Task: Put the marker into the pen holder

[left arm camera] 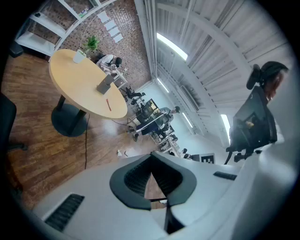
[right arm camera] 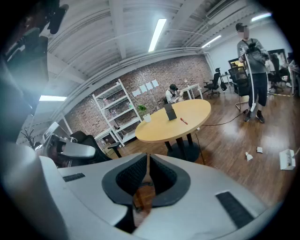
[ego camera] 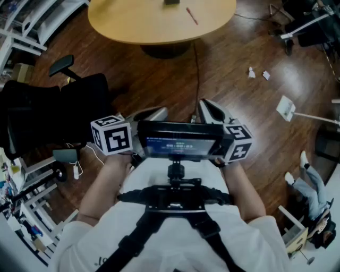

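A red marker (ego camera: 192, 16) lies on the round wooden table (ego camera: 143, 24) far ahead of me, with the dark pen holder (ego camera: 171, 2) standing beside it at the picture's top edge. The left gripper view has the marker (left arm camera: 108, 104) near the holder (left arm camera: 105, 84), and the right gripper view shows the marker (right arm camera: 183, 121) and holder (right arm camera: 169, 112) too. Both grippers are held close to my chest, well short of the table. My left gripper (ego camera: 153, 113) (left arm camera: 151, 158) is shut and empty. My right gripper (ego camera: 211, 109) (right arm camera: 148, 160) is shut and empty as well.
A black office chair (ego camera: 64, 106) stands at my left. A cable (ego camera: 197, 74) runs over the wooden floor from the table's base, and paper scraps (ego camera: 257, 74) lie to the right. A person (right arm camera: 252, 61) stands right of the table; a small potted plant (right arm camera: 146, 116) sits on it.
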Available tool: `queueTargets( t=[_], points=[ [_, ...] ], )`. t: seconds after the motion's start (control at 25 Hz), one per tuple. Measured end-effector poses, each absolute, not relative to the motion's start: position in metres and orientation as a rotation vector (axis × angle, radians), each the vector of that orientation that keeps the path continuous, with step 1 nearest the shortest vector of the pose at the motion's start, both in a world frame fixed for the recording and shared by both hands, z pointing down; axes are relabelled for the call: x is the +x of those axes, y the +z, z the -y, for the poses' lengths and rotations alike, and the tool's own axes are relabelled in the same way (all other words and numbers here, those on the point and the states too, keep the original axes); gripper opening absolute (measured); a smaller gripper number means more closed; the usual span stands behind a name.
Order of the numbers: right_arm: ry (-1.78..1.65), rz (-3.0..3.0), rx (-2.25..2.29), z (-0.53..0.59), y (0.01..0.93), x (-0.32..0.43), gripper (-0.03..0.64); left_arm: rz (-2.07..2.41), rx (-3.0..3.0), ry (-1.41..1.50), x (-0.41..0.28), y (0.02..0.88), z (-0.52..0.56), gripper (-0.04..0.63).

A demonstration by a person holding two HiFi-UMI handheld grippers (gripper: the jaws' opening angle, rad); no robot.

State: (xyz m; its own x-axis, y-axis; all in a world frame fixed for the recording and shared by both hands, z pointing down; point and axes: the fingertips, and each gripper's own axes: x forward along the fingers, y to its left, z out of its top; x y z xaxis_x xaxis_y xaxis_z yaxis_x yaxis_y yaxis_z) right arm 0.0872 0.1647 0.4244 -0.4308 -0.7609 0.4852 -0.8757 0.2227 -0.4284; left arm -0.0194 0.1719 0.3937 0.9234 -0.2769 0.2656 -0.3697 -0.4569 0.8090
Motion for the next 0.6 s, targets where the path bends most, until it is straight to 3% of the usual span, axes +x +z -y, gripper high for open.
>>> queueTargets(
  t=[0.6],
  points=[
    [1.006,2.314,1.547,-0.161,0.425,0.116,0.014,0.585,2.125,0.021,-0.014,0.374,-0.155,0.003]
  ],
)
